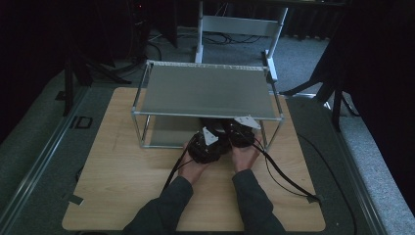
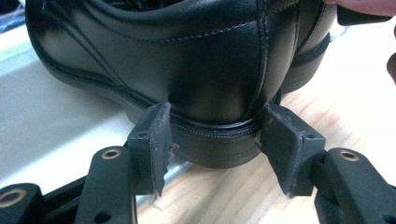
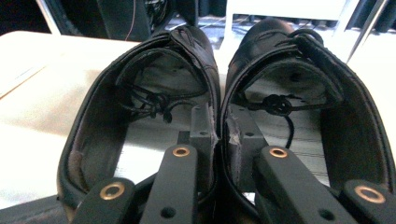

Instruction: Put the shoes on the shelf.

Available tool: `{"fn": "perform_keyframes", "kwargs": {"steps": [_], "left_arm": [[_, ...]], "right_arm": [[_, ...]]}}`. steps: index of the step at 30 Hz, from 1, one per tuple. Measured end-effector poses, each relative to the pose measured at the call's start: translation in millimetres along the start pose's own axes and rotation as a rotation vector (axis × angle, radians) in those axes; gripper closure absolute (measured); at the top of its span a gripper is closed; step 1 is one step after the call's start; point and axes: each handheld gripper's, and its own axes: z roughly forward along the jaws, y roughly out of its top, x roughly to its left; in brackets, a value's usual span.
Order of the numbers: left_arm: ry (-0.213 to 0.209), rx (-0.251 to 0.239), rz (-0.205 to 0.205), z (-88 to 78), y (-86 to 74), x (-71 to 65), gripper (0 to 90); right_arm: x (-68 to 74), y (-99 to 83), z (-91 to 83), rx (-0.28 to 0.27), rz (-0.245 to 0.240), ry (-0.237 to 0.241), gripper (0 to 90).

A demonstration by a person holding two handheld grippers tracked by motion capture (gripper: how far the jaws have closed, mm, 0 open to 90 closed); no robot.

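Shoes heading under the rack

Right tool [image 3: 218, 135] pinches the two shoes' [image 3: 219, 93] inner walls together; left tool [image 2: 212, 135] clamps one heel [image 2: 215, 140]. Toes point away, straight at the rack's [image 1: 205, 90] lower shelf, at the tabletop's [image 1: 122, 166] middle.

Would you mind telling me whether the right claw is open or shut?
Shut: the right claw pinches the inner walls of both black shoes together, one jaw inside each.
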Motion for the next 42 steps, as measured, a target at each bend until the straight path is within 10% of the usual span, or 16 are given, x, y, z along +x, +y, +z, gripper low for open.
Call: {"fn": "perform_keyframes", "kwargs": {"steps": [11, 21, 30, 38, 42], "left_arm": [[0.006, 0.024, 0.035, 13.3, -3.8, 0.1, 46.9], [-0.006, 0.020, 0.007, 15.6, -5.0, 2.6, 46.4], [0.009, 0.037, -0.005, 14.6, -8.8, 4.6, 42.9], [-0.002, 0.037, -0.040, 18.1, -11.7, 3.1, 39.7], [-0.015, 0.052, -0.035, 21.3, -12.2, 2.0, 38.2]], "right_arm": [[-0.9, -3.2, 8.5, -0.024, -0.038, -0.041, 87.2], [-9.8, -3.6, -5.0, -0.066, -0.044, 0.044, 50.7], [-25.7, -11.1, -52.1, -0.047, -0.204, 0.055, 41.5], [-61.4, -36.0, -44.1, 0.048, -0.033, 0.071, 25.2], [-61.0, -39.7, -29.0, 0.066, -0.043, 0.079, 22.0]]}}
